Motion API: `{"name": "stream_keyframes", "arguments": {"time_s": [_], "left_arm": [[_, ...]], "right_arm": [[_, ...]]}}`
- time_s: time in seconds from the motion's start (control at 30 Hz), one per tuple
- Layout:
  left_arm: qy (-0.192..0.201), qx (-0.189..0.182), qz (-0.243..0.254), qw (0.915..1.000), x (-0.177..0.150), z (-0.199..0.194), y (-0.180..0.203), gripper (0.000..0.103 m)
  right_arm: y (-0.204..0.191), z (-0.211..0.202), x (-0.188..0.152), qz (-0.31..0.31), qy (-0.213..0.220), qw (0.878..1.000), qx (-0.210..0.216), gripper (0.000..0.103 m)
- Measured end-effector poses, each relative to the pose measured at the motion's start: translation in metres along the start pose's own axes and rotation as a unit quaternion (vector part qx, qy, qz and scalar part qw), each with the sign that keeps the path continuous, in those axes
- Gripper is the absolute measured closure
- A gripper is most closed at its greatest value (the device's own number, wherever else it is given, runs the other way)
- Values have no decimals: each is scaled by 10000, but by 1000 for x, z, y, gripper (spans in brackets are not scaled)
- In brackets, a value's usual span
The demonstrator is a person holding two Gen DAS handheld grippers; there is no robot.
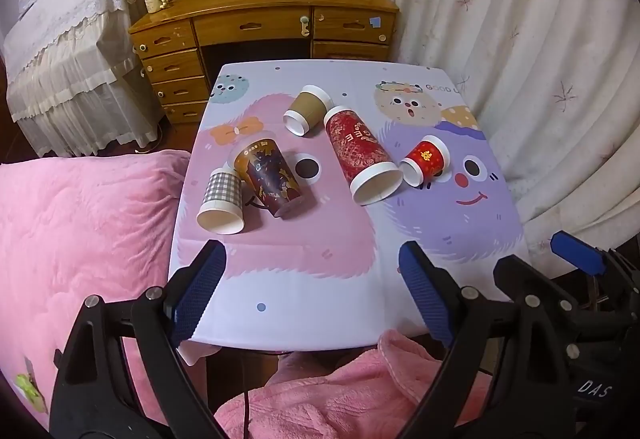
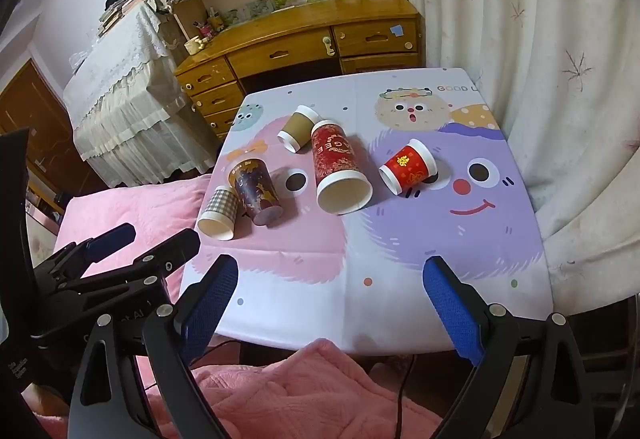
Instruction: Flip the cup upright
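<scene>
Several paper cups lie on their sides on a cartoon-print table (image 1: 312,303) (image 2: 400,319). A grey checked cup (image 1: 222,203) (image 2: 220,211) lies at the left, touching a dark patterned cup (image 1: 269,177) (image 2: 256,191). A brown cup (image 1: 308,109) (image 2: 298,129) lies at the back. A tall red cup (image 1: 360,155) (image 2: 338,167) lies in the middle. A small red cup (image 1: 426,161) (image 2: 408,167) lies at the right. My left gripper (image 1: 312,271) and right gripper (image 2: 332,287) are both open and empty, over the table's near edge.
A wooden desk with drawers (image 1: 264,23) (image 2: 304,43) stands beyond the table. A white curtain (image 1: 520,39) hangs at the right. A pink blanket (image 1: 80,239) lies at the left and below. The right gripper shows in the left wrist view (image 1: 580,259).
</scene>
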State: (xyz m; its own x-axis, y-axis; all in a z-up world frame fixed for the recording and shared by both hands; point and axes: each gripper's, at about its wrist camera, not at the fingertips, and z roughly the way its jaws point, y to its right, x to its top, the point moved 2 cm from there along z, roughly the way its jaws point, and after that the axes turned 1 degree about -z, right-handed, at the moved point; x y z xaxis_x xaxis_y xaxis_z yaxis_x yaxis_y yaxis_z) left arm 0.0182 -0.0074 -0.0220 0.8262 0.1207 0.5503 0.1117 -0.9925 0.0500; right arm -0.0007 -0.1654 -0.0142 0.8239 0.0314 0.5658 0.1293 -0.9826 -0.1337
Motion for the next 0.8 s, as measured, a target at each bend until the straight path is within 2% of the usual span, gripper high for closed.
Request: {"name": "stream_keyframes", "arguments": {"time_s": [0.8], "left_arm": [[-76, 19, -38, 10000, -3, 10, -4, 16]], "right_arm": [[3, 9, 2, 21, -59, 10000, 3, 8]]}}
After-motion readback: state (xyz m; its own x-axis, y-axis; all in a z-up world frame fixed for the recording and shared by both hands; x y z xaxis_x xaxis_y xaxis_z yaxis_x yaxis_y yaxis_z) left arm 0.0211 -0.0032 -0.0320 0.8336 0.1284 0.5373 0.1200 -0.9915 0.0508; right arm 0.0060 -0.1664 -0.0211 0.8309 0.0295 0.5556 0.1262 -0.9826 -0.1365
